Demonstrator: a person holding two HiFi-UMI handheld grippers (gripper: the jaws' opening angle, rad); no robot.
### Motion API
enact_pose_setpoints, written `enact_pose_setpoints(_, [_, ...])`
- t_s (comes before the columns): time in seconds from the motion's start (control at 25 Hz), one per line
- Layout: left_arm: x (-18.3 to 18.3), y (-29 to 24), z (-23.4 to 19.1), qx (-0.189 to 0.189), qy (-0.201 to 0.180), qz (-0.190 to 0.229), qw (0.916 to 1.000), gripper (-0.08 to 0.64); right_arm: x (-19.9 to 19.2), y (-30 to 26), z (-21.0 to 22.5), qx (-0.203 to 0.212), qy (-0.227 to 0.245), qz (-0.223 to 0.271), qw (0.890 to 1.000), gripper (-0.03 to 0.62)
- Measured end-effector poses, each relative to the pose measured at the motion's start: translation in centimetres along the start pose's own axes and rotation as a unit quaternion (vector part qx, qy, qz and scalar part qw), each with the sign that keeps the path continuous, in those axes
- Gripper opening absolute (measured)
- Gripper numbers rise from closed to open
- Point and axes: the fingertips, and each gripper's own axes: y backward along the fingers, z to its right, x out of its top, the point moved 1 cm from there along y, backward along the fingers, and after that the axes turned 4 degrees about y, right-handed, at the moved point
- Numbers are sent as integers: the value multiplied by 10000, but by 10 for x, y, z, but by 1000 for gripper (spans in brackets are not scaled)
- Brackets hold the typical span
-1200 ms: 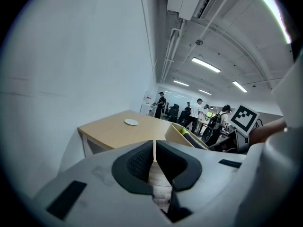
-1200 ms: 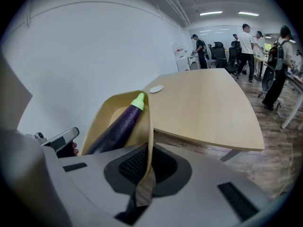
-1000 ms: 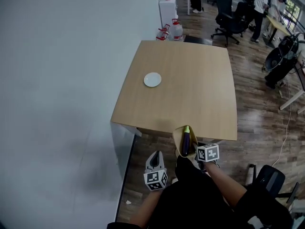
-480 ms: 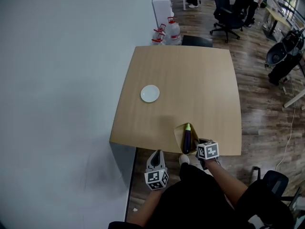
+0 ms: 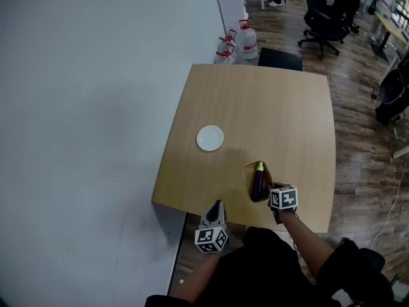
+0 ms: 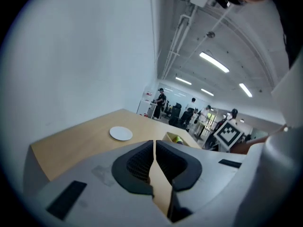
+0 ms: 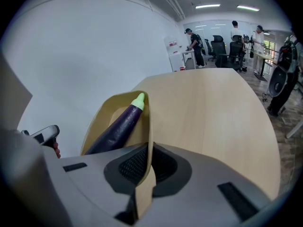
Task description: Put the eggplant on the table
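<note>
Eggplant (image 5: 258, 183) (image 7: 116, 126): lying in a thin-walled tan bowl (image 5: 247, 173) (image 7: 98, 126), green stem end pointing away from the person. It is not on the surface (image 5: 268, 120) itself.

Bowl: over the near part of the surface, just inside the near edge. Can't tell if its base touches the top.

Right gripper (image 5: 273, 200) (image 7: 147, 162): fingers (image 7: 132, 167) pinching the bowl's near wall, with the rim sandwiched between the pads.

Left gripper (image 5: 216, 204) (image 6: 154, 150): at the near edge, left of the bowl and apart from it. Its fingers (image 6: 137, 167) are pressed together at the tips with nothing between them.

White plate (image 5: 210, 137) (image 6: 121, 133): flat on the surface, beyond and left of the bowl, clear of it.

Water jugs (image 5: 246, 40): on the floor past the far edge.
</note>
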Motion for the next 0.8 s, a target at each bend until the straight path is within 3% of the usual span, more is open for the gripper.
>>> enact_pose_setpoints(0.08, [8, -12, -3, -36, 128, 92, 9999, 25, 16, -13, 8, -15, 12, 5, 10000, 61])
enact_pose_setpoints(0.36, [17, -47, -17, 286, -150, 43, 9995, 25, 60, -75, 35, -85, 93, -117, 9999, 61])
enact_pose_setpoints(0.8, [10, -81, -17, 391, -174, -193, 9989, 25, 98, -152, 68, -366, -135, -337, 9987, 61])
